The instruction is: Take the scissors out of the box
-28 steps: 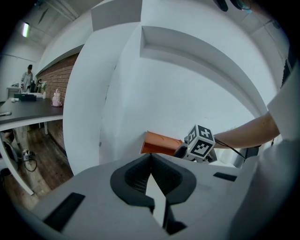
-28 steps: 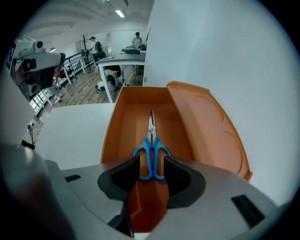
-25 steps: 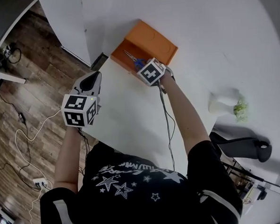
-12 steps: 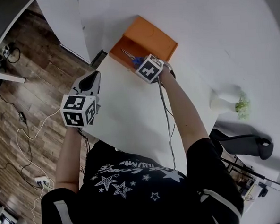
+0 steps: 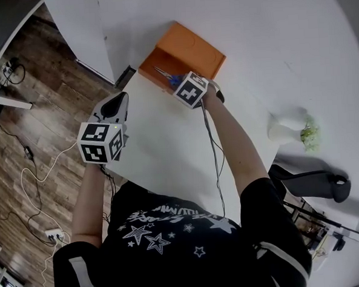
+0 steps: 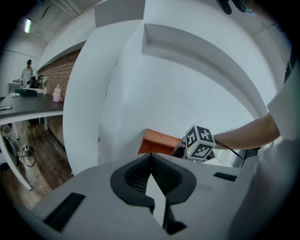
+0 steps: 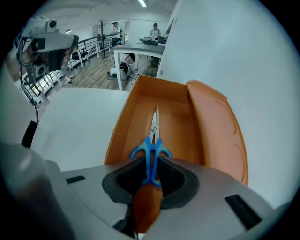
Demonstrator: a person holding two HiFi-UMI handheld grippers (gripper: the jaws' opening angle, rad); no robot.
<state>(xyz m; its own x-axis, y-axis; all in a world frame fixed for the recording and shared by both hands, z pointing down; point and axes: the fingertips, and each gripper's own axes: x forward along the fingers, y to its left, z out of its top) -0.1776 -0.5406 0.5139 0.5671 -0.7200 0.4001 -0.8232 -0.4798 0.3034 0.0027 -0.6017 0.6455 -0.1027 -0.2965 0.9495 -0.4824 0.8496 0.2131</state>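
An orange box (image 5: 191, 45) stands open on the white table, its lid (image 7: 218, 131) folded back to the right in the right gripper view. Blue-handled scissors (image 7: 152, 150) lie in it, blades pointing away. My right gripper (image 7: 151, 161) points steeply down into the box and its jaws are closing, with the pads against the blue handles. In the head view the scissors (image 5: 166, 77) show just beyond that gripper (image 5: 177, 80). My left gripper (image 5: 121, 100) hovers near the table's left edge, shut and empty. From its own view it (image 6: 150, 157) faces the box (image 6: 157, 143).
A white vase with green leaves (image 5: 291, 130) stands at the table's right. A black chair part (image 5: 315, 186) sits beyond it. Left of the table lies a wooden floor with cables (image 5: 30, 173). A thin cable (image 5: 213, 150) runs along the right arm.
The right gripper's cube has rolled slightly over the box and sits a little closer to the scissors. The left gripper has stayed put.
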